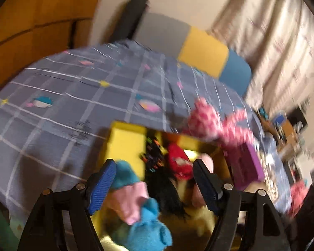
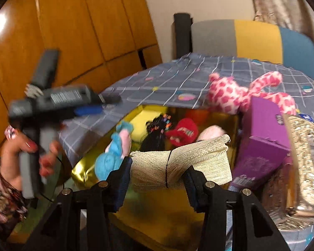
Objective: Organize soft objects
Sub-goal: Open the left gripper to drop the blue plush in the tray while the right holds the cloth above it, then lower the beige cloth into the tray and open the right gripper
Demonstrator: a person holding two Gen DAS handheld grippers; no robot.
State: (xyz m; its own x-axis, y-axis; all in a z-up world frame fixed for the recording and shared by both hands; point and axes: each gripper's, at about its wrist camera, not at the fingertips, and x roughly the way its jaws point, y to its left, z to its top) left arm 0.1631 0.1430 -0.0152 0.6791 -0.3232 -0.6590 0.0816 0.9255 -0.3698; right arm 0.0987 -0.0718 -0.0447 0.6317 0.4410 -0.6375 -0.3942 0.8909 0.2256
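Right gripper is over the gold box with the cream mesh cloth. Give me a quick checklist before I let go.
1. Grip: right gripper pads press the cream mesh cloth roll from both sides: ok.
2. Drop zone: the roll hangs above the shiny gold open box: ok.
3. Room inside: blue-and-pink plush toy, red plush and black fuzzy item already lie in the box; bare gold floor shows nearest the camera: ok.
4. Left gripper stands open with nothing between its pads: ok.
5. Left gripper clear of the drop path: it sits off to the box's left: ok.
6. Purple cardboard box beside the roll, touching or not: cannot tell.
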